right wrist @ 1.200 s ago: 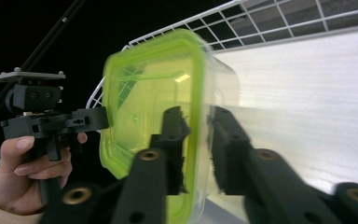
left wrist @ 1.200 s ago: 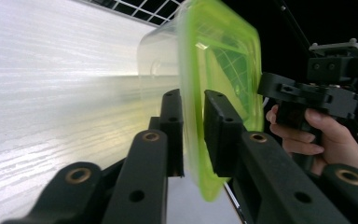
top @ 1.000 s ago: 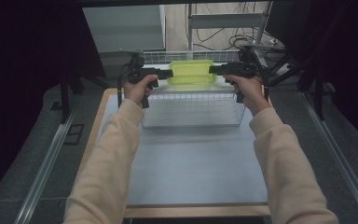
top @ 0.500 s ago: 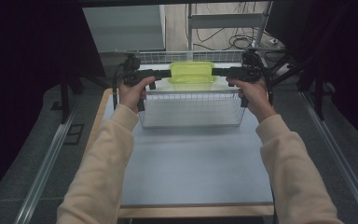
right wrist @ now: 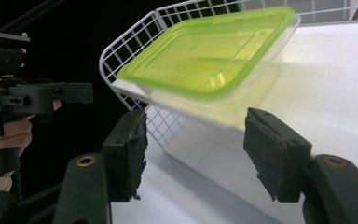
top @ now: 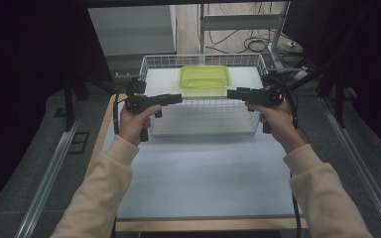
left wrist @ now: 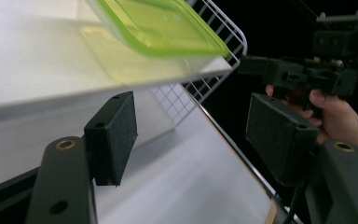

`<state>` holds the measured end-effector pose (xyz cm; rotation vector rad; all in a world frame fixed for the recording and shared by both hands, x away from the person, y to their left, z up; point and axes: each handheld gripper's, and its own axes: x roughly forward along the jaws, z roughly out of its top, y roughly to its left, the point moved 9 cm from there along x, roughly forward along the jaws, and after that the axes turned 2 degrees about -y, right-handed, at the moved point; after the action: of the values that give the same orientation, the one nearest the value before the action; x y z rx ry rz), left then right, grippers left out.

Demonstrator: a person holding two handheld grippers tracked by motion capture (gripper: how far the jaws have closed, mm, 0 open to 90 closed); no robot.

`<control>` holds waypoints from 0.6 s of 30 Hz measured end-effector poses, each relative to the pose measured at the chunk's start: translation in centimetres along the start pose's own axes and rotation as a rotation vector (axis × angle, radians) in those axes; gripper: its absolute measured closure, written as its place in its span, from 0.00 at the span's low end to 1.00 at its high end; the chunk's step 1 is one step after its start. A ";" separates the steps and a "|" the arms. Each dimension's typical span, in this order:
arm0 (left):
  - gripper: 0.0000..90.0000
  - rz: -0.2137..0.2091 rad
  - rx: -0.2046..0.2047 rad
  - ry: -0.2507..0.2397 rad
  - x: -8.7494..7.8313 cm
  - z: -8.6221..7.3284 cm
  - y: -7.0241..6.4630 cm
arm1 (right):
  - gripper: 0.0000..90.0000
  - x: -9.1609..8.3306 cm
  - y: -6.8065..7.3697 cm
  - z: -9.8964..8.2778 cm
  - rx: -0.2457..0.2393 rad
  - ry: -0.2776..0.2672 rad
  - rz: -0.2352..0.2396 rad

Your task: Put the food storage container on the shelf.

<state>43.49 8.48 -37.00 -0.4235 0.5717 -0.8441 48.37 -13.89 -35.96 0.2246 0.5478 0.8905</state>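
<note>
Comparing with a second ago: both grippers were at the ends of the green-lidded box [top: 204,80] then; now they have drawn back toward the person and hang at the near side of the wire basket [top: 258,62], clear of the box.
Left gripper [top: 177,98]: jaws have just been opening and now stand wide apart with nothing between the pads; seen in its own view [left wrist: 200,135], the box lies ahead and above the gap.
Right gripper [top: 230,93]: jaws have likewise just been opening and stand wide apart, empty; in its own view [right wrist: 193,151] the box sits beyond the pads, not touched.
Box position: it now rests on the pale floor of the basket, toward the far side, midway between the left and right walls.
Box contents: clear walls under a see-through green lid [right wrist: 209,51]; whether anything is inside cannot be told.
Basket: white wire, standing at the far end of the table [top: 203,173]; the box is the one item seen in it.
Hands: left hand [top: 134,121] and right hand [top: 275,119] grip the handles, with the grippers pointing inward at each other.
Table: its pale top lies between the basket and the person.
</note>
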 end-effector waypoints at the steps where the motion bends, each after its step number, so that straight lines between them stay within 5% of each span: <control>1: 0.36 -0.008 0.010 0.008 0.0 -0.5 -0.3 | 0.44 -0.4 0.2 -0.6 -0.019 -0.001 0.000; 10: 0.36 -0.046 0.025 0.018 -0.6 -5.8 -1.0 | 0.42 -1.9 1.4 -4.5 -0.067 0.010 0.052; 18: 0.36 -0.024 0.044 0.030 -1.0 -10.5 -0.1 | 0.40 -2.4 1.3 -9.0 -0.077 0.024 0.080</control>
<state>36.41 7.92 -44.74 -0.3790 0.5761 -0.8855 41.44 -15.31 -42.18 0.1669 0.5282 0.9912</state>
